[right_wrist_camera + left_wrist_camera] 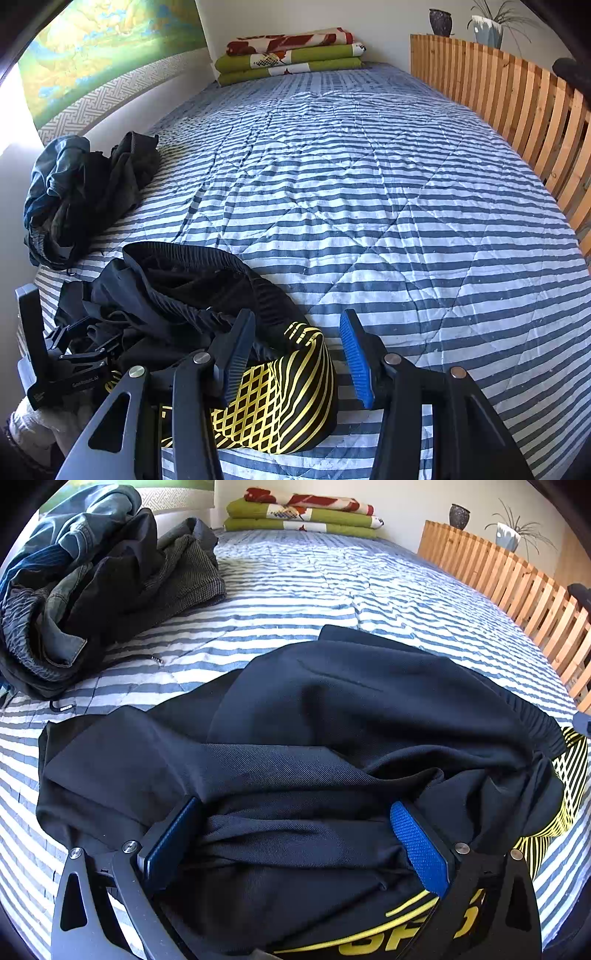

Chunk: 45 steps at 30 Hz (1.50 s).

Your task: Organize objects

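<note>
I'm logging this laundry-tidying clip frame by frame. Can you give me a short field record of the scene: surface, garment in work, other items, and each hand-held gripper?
surface: striped quilt on a bed
garment in work: black shorts with yellow pattern, crumpled at the near edge
other clothes: dark pile, far left
far end: folded blankets
left hand-held gripper: jaws apart, shorts fabric bunched between
right hand-held gripper: open over the yellow-patterned part

A bed with a blue-and-white striped quilt (369, 192) fills the room, bounded on the right by a slatted wooden rail (517, 107) carrying a dark vase (440, 21) and potted plant (489, 26), folded blankets (291, 55) (green and red) against the pale far wall, sunlit throughout.
</note>
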Motion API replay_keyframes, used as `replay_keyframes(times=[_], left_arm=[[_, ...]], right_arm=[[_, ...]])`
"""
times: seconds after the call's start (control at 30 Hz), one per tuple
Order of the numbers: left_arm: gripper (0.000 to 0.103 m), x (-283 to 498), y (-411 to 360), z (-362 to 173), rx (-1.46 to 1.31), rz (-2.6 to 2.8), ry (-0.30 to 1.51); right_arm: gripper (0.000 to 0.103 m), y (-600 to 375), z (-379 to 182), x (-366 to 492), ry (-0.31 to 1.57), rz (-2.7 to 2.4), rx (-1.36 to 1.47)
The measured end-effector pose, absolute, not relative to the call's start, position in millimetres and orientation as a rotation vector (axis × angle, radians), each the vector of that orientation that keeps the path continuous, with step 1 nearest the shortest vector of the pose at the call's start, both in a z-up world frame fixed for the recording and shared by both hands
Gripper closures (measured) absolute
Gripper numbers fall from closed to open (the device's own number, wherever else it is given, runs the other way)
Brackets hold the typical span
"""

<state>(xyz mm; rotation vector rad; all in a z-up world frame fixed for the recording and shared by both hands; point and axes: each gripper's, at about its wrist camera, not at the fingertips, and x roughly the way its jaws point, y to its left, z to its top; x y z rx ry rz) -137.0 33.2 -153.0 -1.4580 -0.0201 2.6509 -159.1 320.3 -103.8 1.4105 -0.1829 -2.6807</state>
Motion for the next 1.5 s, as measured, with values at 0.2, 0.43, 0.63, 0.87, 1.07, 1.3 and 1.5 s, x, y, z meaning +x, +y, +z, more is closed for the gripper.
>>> replay_keyframes(times=[0.2, 0.43, 0.63, 0.87, 1.07, 1.3, 1.5], left_arm=[[0.000, -143.5, 27.8, -149.6, -1.559, 2.595, -0.074], [0.000, -113.4, 0.7, -141.6, -1.359, 2.643, -0.394], [0.000, -119.2, 7.7, -135.2, -1.527, 2.524, -0.222], [0.000, -121.8, 19.3, -77.5, -1.428, 2.656, -0.040], [0.000, -206.8, 43.7, -70.0, -1.510, 2.615, -0.005], [0.009, -259.2, 65.5, -112.9, -1.679, 2.462, 0.058], [0.072, -243.8, 65.7, -131.0, -1.707, 2.426, 0.045]], right_arm=[[0.059, 326.8, -116.1, -161.6, -0.184, -2.682, 1.442], [0.059, 348.9, -120.4, -171.9, -0.244, -2.687, 1.477], [0.059, 361.2, -128.7, -183.9, -0.316, -2.678, 1.520], [0.059, 330.5, -141.9, -163.9, -0.226, -2.544, 1.545], [0.059, 312.1, -153.3, -132.1, -0.177, -2.430, 1.562], [0.059, 336.3, -126.1, -121.6, -0.212, -2.468, 1.516], [0.059, 349.9, -98.2, -150.2, -0.234, -2.552, 1.456]])
